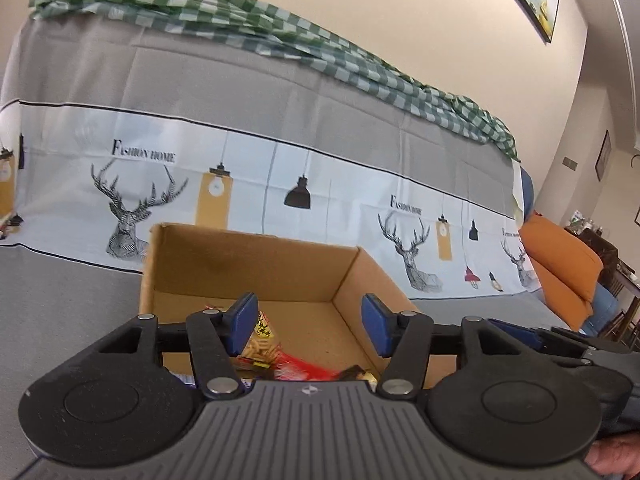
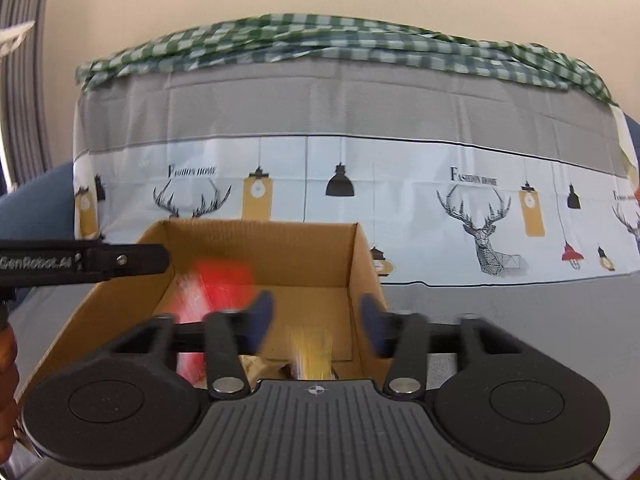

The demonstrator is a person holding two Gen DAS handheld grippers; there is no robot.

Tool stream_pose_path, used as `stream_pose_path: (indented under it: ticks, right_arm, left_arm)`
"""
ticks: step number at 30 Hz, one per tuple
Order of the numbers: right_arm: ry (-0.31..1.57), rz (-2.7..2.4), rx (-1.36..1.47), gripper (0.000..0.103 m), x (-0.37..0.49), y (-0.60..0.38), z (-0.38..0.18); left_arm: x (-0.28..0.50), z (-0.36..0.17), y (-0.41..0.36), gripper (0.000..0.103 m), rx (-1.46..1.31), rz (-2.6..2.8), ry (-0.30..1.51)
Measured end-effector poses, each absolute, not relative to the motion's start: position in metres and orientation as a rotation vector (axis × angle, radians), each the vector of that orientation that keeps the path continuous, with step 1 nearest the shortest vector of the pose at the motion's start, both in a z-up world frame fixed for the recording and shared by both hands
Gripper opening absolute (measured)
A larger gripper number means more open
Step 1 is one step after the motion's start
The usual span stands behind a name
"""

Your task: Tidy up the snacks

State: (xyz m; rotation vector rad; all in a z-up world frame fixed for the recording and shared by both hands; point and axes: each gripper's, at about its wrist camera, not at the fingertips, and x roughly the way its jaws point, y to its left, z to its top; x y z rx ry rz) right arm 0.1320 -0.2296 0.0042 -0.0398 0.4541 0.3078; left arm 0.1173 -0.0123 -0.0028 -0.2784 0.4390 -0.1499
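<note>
Both the left gripper (image 1: 310, 322) and the right gripper (image 2: 316, 322) are held wide apart, gripping nothing, above snack packets (image 1: 280, 356) in a near cardboard box (image 1: 256, 264).

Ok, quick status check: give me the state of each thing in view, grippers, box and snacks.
left gripper: open, nothing between the pads, over the box
right gripper: open, nothing gripped, over the box
cardboard box: open-topped, upright, far half of the floor bare
red snack packet: lying inside the box, near end
yellow snack: inside the box, blurred, below the right gripper
</note>
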Motion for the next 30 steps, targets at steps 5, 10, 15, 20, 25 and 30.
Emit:
stream_pose_path:
  ticks: [5, 10, 15, 20, 25, 30]
  right_arm:
    - [0.469, 0.291, 0.03, 0.074, 0.132, -0.237, 0.006]
    - [0.473, 0.284, 0.052, 0.103, 0.113, -0.241, 0.014]
    - [0.424, 0.266, 0.027, 0.102, 0.063, -0.248, 0.016]
    - [0.463, 0.219, 0.038, 0.102, 0.039, -0.25, 0.016]
    - [0.496, 0.221, 0.009, 0.102, 0.034, -0.25, 0.003]
    - [0.546, 0.184, 0.088, 0.102, 0.033, -0.27, -0.033]
  left_arm:
    - [0.104, -0.002, -0.002, 0.068, -0.245, -0.1, 0.459]
    - [0.069, 0.005, 0.003, 0.088, -0.179, -0.006, 0.563]
    - [0.022, -0.007, -0.003, 0.102, -0.171, 0.048, 0.69]
    - [-0.012, -0.022, -0.023, 0.102, -0.18, 0.049, 0.712]
    - [-0.014, -0.028, -0.028, 0.102, -0.149, 0.049, 0.722]
    - [-0.007, -0.029, -0.025, 0.102, -0.141, 0.058, 0.727]
